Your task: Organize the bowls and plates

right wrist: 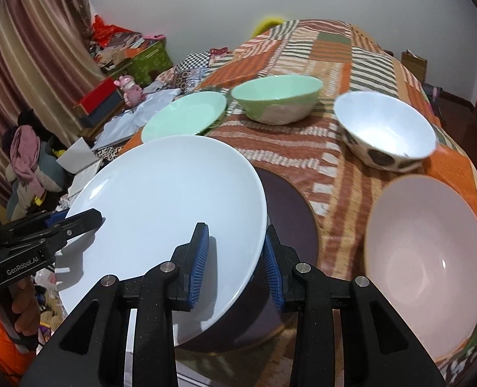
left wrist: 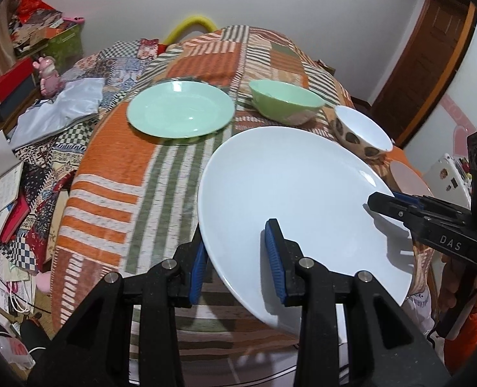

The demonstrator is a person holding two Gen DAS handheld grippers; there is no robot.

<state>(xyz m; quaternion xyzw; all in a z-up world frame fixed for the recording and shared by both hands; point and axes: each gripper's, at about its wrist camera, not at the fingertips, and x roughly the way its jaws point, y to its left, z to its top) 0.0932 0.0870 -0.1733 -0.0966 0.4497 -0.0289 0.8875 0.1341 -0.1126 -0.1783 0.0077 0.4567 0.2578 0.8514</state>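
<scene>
Both grippers hold one large white plate [left wrist: 296, 200] [right wrist: 161, 200] by opposite rims, above the near part of the table. My left gripper [left wrist: 236, 264] is shut on its left rim, and my right gripper [right wrist: 236, 262] is shut on its right rim. Each gripper also shows in the other's view, the right gripper [left wrist: 386, 206] and the left gripper [right wrist: 77, 222]. A dark plate [right wrist: 290, 219] lies partly under the white one. Further back stand a green plate [left wrist: 180, 109] [right wrist: 186, 116], a green bowl [left wrist: 285, 100] [right wrist: 277, 96] and a white spotted bowl [left wrist: 361, 132] [right wrist: 383, 132].
A pale pink bowl [right wrist: 425, 258] [left wrist: 406, 177] sits at the near right of the patchwork tablecloth [left wrist: 115, 174]. Left of the table lie a pink figurine [left wrist: 49, 77], boxes, books and cloth. A wooden door [left wrist: 432, 64] is at the far right.
</scene>
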